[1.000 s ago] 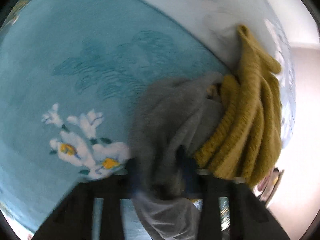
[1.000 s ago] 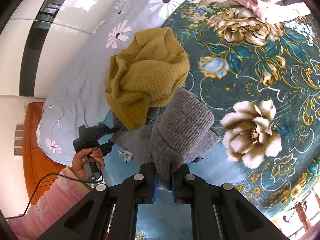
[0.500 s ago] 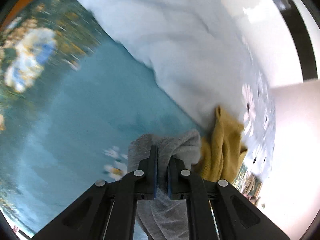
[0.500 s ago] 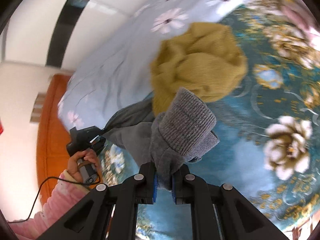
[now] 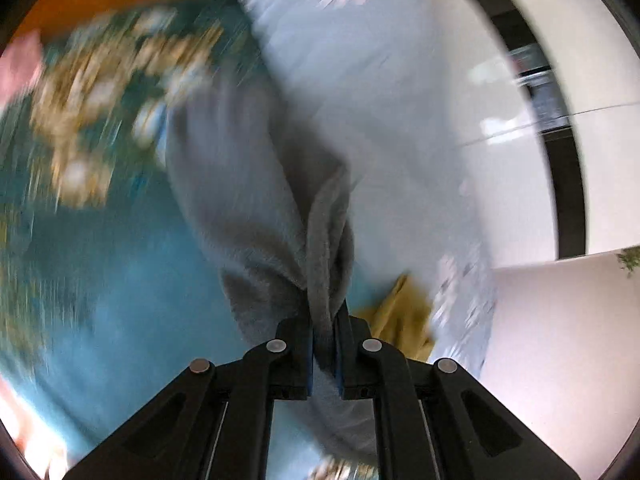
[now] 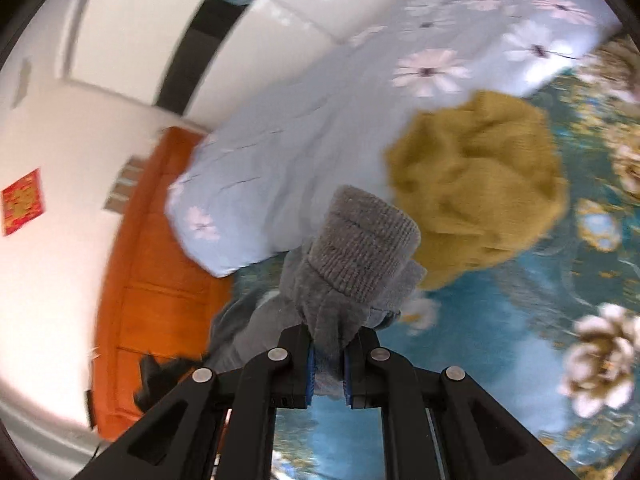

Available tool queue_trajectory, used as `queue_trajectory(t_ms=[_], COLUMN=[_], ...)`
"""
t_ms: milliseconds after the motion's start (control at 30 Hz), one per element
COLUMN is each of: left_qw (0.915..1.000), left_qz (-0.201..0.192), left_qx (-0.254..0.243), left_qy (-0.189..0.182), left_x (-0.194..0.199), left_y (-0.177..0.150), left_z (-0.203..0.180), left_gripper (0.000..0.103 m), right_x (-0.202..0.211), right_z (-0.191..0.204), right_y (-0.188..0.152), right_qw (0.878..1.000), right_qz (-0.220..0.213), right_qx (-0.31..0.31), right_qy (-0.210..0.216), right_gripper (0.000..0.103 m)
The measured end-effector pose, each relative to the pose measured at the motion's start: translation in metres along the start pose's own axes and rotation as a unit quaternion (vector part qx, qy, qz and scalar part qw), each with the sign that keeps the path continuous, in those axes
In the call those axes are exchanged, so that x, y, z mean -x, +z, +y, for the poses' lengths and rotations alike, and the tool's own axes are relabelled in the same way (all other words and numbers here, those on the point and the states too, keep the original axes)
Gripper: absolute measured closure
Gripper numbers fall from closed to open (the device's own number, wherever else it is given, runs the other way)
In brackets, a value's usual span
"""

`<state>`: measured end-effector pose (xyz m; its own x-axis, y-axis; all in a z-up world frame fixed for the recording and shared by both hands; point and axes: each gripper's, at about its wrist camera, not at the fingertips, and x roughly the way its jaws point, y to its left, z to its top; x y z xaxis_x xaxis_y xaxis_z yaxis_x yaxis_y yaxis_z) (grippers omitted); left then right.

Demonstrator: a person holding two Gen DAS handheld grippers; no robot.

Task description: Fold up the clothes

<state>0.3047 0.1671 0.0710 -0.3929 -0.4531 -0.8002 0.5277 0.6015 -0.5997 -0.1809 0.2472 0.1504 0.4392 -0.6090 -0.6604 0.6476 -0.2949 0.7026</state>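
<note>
A: Is anything sitting in a container?

B: None shows in either view. The grey garment (image 5: 256, 200) is carried by the two tools. The left tool (image 5: 323, 334) pinches a twisted bunch of it between its fingers, narrow on the cloth. The right tool (image 6: 327, 354) grips a gathered part just behind the ribbed cuff (image 6: 366, 240), also narrow on the cloth.

A: And the surface, the room?

B: Beneath both tools lies a bed with a teal floral cover (image 6: 500, 328). Ahead of the right tool, a pale blue quilt (image 6: 288, 152) with pink daisies lies across the bed, and a crumpled mustard sweater (image 6: 480, 176) rests ahead and to the right, partly on that quilt. The same sweater (image 5: 400, 320) peeks out just right of the left tool. An orange wooden headboard (image 6: 152, 280) stands to the right tool's left, with white walls behind it.

A: Which way does the garment run?

B: From the left tool it stretches forward and leftward, widening away from the fingers; the view is blurred. At the right tool, the cuff stands up past the fingertips, pointing forward, its opening facing away.
</note>
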Motion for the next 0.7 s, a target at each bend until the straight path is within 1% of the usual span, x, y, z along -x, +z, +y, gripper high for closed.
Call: queue_trajectory(t_ms=[33,67,200,300,333,400,467,567,700], left_qw=[0.9991,0.9962,0.9909,0.9858,0.9838,0.9864,0.9866,0.9856,0.9847], left_qz=[0.031,0.062,0.077,0.085,0.087,0.068,0.051,0.034,0.027], left_qx=[0.026,0.053,0.101,0.135,0.147,0.137,0.145,0.156,0.162], left_qy=[0.015,0.031,0.045,0.053,0.056,0.060,0.056,0.055,0.057], left_x=[-0.019,-0.037,-0.046,-0.050,-0.051,-0.041,-0.033,-0.020,-0.004], left_y=[-0.014,-0.028,-0.054,-0.072,-0.078,-0.071,-0.066,-0.069,-0.081], left_z=[0.017,0.035,0.064,0.084,0.091,0.094,0.097,0.102,0.105], left_gripper=[0.095,0.095,0.095,0.092,0.091,0.089,0.086,0.085,0.085], right_x=[0.002,0.005,0.004,-0.001,0.000,0.002,0.009,0.029,0.042], right_z=[-0.013,-0.027,-0.087,-0.115,-0.119,-0.127,-0.129,-0.137,-0.167], right_y=[-0.003,-0.006,-0.029,-0.040,-0.039,-0.037,-0.025,-0.005,0.019], right_qw=[1.000,0.999,0.992,0.986,0.986,0.986,0.989,0.990,0.986], right_qz=[0.005,0.009,0.050,0.072,0.070,0.065,0.052,0.013,-0.014], right_qx=[-0.009,-0.018,-0.060,-0.084,-0.090,-0.099,-0.101,-0.108,-0.123], right_qy=[-0.017,-0.034,-0.101,-0.124,-0.121,-0.113,-0.099,-0.085,-0.113], right_gripper=[0.092,0.092,0.092,0.092,0.092,0.092,0.092,0.092,0.092])
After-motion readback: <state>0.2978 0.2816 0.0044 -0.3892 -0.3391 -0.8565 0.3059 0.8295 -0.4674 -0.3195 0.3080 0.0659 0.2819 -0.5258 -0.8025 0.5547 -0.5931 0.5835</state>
